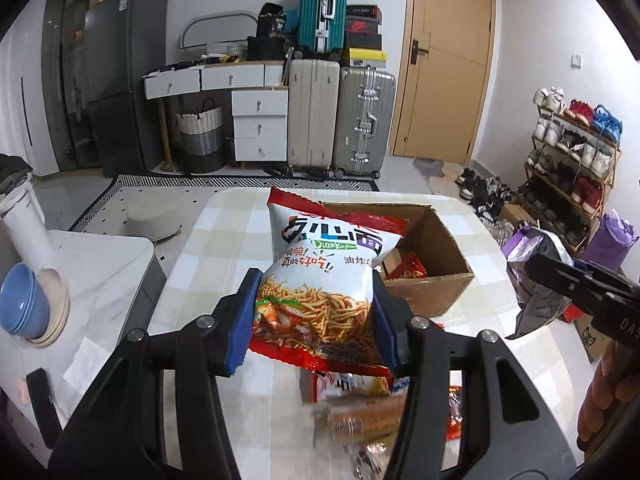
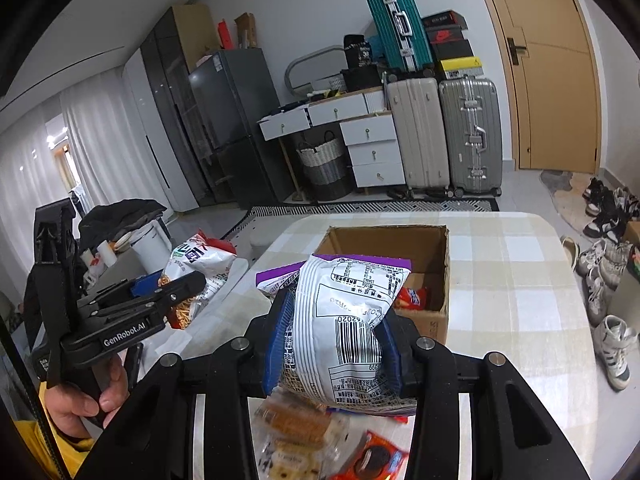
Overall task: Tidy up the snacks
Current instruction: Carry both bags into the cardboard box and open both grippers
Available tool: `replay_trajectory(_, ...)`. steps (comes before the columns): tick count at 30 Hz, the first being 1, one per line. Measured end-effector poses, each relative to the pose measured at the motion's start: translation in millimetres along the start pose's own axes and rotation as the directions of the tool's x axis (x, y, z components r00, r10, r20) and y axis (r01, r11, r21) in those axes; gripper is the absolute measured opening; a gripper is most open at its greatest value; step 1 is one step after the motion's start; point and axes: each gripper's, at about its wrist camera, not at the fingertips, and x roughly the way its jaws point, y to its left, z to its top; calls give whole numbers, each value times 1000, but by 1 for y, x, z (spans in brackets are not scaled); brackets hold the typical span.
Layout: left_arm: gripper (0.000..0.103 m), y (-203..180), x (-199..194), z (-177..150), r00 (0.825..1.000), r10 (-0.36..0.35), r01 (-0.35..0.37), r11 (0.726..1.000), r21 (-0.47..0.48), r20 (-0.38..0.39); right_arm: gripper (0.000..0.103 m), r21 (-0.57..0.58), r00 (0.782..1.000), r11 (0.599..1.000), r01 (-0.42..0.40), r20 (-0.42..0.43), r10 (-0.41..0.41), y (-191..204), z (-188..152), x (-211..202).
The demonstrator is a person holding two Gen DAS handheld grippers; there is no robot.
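My left gripper (image 1: pixel 316 320) is shut on a red and white noodle snack bag (image 1: pixel 324 272), held upright above the checked table (image 1: pixel 224 240). The same noodle bag (image 2: pixel 200 272) and left gripper (image 2: pixel 176 292) show at the left of the right wrist view, with a hand below. My right gripper (image 2: pixel 334 344) is shut on a purple and white snack bag (image 2: pixel 344 320), barcode side facing me. That purple bag (image 1: pixel 536 276) and the right gripper (image 1: pixel 540 270) appear at the right of the left wrist view. An open cardboard box (image 1: pixel 432 264) (image 2: pixel 436 248) stands ahead with red packets inside.
Loose snack packets (image 2: pixel 304 428) (image 1: pixel 360 404) lie on the table under both grippers. A side counter with stacked bowls (image 1: pixel 28 308) and a white container (image 1: pixel 24 220) is at the left. Suitcases (image 1: pixel 340 120), drawers, a shoe rack (image 1: pixel 576 160) and a door stand behind.
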Motion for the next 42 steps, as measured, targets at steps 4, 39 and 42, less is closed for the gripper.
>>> replay_trajectory(4,48,-1,36,21,999,-25,26,1000,9,-34,41,0,1000,1000,5,-17,-5,-13,19,28)
replay_trajectory(39,49,-65,271,60,949,-18,47,995,83,-315,41,84,976,995,57,-213,-38,-92,40,193)
replay_trajectory(42,49,-65,279,60,945,-32,60,995,75,-327,41,80,977,995,60,-210,-42,-92,40,193)
